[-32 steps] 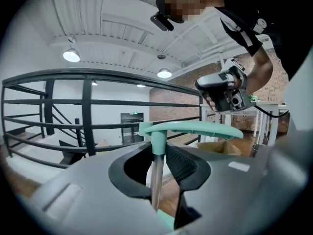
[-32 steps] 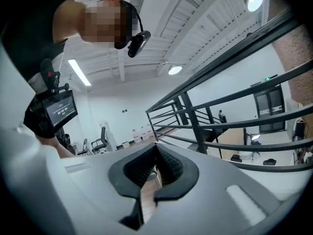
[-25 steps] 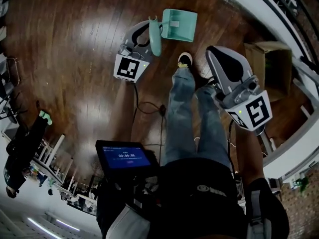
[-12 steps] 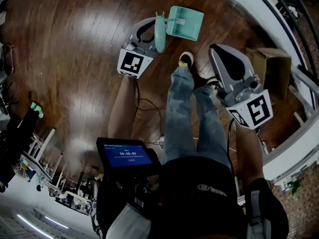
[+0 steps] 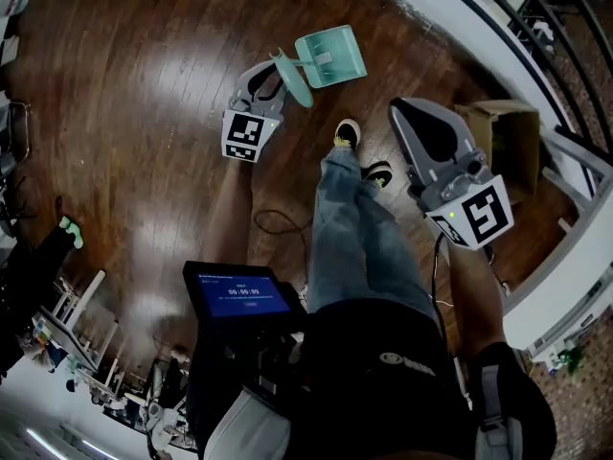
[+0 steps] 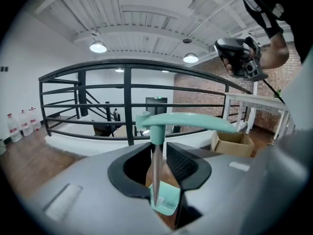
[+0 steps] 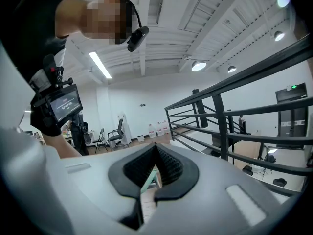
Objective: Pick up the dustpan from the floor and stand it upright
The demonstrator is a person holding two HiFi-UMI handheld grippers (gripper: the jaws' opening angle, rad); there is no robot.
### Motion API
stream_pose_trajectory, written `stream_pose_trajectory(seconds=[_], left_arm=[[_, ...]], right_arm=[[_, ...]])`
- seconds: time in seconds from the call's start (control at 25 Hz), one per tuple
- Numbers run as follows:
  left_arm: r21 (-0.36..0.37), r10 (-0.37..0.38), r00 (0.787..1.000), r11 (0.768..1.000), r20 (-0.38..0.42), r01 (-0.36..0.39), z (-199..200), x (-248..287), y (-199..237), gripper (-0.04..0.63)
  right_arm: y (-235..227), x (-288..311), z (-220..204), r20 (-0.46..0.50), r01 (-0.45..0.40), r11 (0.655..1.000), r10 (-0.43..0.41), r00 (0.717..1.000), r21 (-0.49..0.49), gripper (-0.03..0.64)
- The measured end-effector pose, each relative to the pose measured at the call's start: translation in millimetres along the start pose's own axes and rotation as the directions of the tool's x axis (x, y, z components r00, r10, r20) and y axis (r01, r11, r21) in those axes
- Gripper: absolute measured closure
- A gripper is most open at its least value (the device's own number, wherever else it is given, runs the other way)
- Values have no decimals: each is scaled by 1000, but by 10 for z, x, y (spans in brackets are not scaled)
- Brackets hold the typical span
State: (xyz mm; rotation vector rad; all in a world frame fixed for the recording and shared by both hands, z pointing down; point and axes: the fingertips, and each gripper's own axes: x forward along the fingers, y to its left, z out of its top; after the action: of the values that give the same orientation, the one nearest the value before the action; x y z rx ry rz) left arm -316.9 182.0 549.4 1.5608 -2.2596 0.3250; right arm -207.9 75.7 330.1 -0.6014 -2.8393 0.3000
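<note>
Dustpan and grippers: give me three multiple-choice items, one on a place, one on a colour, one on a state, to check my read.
1. The metal shaft of the dustpan is: A) flat on the floor B) between the fingers of the left gripper C) in the cardboard box.
2. The pan is: A) red B) black C) teal.
3. The right gripper: A) grips the dustpan B) holds nothing C) grips the cardboard box.
B: the shaft stands between the opening fingers, handle above. C: head view shows teal. B: nothing sits between its fingers.
</note>
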Motion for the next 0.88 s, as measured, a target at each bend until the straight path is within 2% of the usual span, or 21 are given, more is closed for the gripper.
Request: stream_pose_trajectory(seconds=[0.2,0.32,0.36,0.44,0.48,0.64,0.8,0.88], left_arm=[[-58,37,999,998,-34,-39,-145,-50,138,410],[-77,55,996,995,-71,-61,-285,-127,175,405],[-81,74,994,993,-79,-80,-292,-186,186,429],[-80,123,990,988,-71,-129,-166,-402,158,549],[-78,147,988,986,-51,-150,-19,-542,107,577],[-43,196,978,980,77,-193,968,-889,-350,577],[-4,149,962,988,228,-152,2205,-1032,-1339,577],[9,116,958,992,264,-122,2582,-1135,-1880,577]], right_arm=[[-20,-69,-83,-2,13,1000,-13,1000,-8,612],[-6,-106,-135,-5,19,1000,-19,1000,-7,612],[0,-122,-133,-10,20,1000,-20,1000,-18,612],[41,-206,-43,-3,18,999,-19,1000,-35,612],[70,-276,37,9,14,999,-13,1000,-38,612],[53,-633,461,81,-22,997,27,996,-67,612],[149,-1287,1013,195,-57,994,74,978,-89,612],[320,-1622,1023,253,-78,996,88,964,-48,612]])
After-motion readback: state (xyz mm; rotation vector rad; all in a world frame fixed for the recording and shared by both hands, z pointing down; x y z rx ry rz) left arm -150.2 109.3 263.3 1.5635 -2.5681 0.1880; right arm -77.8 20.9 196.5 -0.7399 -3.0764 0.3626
